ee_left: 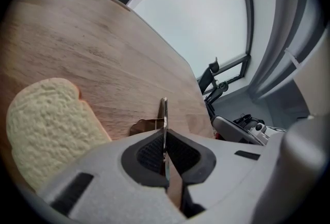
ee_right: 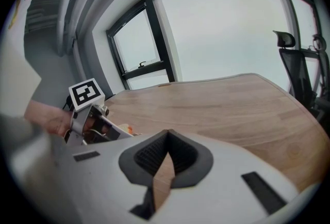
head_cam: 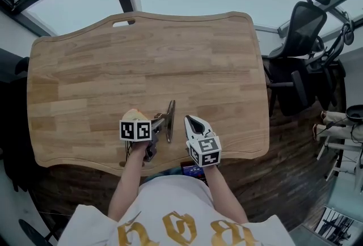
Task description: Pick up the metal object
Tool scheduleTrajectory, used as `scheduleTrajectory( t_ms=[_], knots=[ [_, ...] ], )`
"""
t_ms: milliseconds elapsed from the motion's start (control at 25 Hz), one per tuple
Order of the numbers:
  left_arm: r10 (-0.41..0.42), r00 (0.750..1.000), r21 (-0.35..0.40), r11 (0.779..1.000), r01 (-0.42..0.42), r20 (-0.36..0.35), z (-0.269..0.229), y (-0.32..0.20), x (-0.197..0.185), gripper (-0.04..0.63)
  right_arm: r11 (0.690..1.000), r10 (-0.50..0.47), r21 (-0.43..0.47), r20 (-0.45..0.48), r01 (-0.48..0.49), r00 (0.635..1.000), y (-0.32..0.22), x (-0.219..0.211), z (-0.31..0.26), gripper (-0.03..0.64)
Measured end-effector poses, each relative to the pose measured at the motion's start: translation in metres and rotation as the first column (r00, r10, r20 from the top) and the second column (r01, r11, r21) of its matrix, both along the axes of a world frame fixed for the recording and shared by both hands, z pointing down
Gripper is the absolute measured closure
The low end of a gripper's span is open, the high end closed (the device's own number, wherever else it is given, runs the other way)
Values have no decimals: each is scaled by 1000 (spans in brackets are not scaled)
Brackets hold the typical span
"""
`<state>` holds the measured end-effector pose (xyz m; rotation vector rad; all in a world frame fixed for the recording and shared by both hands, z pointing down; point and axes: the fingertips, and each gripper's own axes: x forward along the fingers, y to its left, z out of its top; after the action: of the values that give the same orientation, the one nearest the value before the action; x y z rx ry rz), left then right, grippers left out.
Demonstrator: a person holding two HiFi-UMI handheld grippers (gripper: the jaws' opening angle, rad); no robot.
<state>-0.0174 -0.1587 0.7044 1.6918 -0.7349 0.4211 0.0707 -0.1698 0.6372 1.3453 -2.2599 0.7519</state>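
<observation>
The metal object (head_cam: 170,118) is a thin flat blade, held edge-up just above the wooden table (head_cam: 147,58) near its front edge. My left gripper (head_cam: 160,123) is shut on it. In the left gripper view the blade (ee_left: 164,120) stands edge-on, pinched between the dark pads (ee_left: 149,155). A slice of white bread (head_cam: 134,115) lies right beside the left gripper, filling the lower left of that view as a pale slice (ee_left: 49,132). My right gripper (head_cam: 196,125) hovers just right of the blade, shut with nothing in it (ee_right: 166,158).
A black office chair (head_cam: 300,35) stands off the table's right side. A slot handle (head_cam: 123,23) is cut near the table's far edge. From the right gripper view the left gripper's marker cube (ee_right: 85,93) and a hand show at the left.
</observation>
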Motion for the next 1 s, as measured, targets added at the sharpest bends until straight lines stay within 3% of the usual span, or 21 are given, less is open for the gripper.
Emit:
scheduleTrajectory(
  t_ms=[280, 720, 1000],
  knots=[
    [33, 999, 20, 999, -33, -4, -4, 3, 5, 575, 1000, 12, 9, -4, -12, 1000, 1, 4, -5, 606],
    [-9, 999, 53, 999, 11, -38, -23, 0, 3, 575, 999, 12, 32, 1, -12, 1000, 2, 4, -17, 606],
    [-76, 989, 80, 993, 87, -129, -48, -4, -5, 575, 998, -2, 65, -11, 3, 1000, 5, -8, -27, 606]
  ],
)
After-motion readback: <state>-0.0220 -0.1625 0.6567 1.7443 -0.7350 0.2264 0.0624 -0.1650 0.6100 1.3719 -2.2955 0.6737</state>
